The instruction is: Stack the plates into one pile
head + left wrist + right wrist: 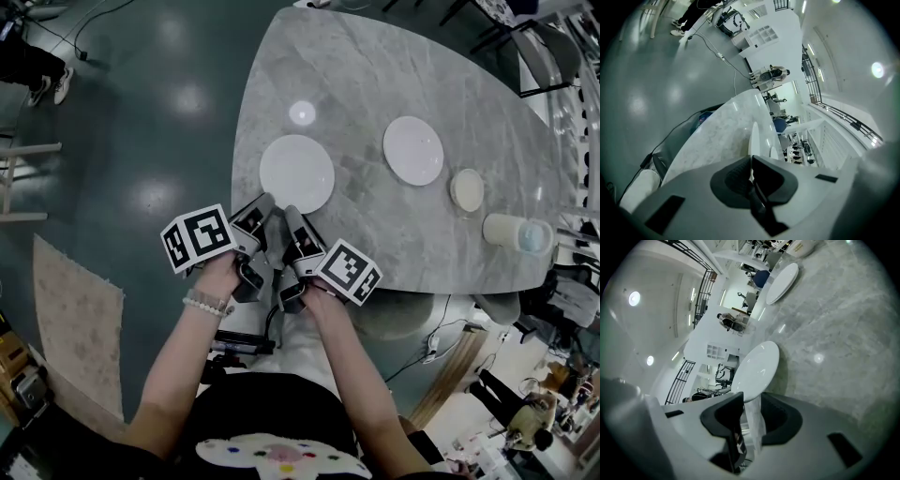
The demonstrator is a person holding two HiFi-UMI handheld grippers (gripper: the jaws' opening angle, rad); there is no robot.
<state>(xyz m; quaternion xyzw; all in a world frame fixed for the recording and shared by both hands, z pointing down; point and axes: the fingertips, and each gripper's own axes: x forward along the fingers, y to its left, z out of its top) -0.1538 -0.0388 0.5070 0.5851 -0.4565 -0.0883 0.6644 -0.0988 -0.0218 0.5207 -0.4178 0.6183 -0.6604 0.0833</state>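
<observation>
A white plate [296, 173] lies on the grey marble table [375, 66] near its front edge. Both grippers meet at that plate's near rim. My left gripper [265, 202] is shut on the rim; in the left gripper view the plate [753, 136] shows edge-on, pinched in the gripper [751, 161]. My right gripper [290, 215] stands open just to the right. In the right gripper view the plate's [757, 366] rim sits between the pads of this gripper [750, 401], with a gap on one side. A second white plate [413, 150] [783, 282] lies further right.
A small cream saucer [467, 190] and a pale cup [516, 232] stand at the table's right end. A chair seat [394, 314] sits below the table edge. A rug [75, 328] lies on the floor at left.
</observation>
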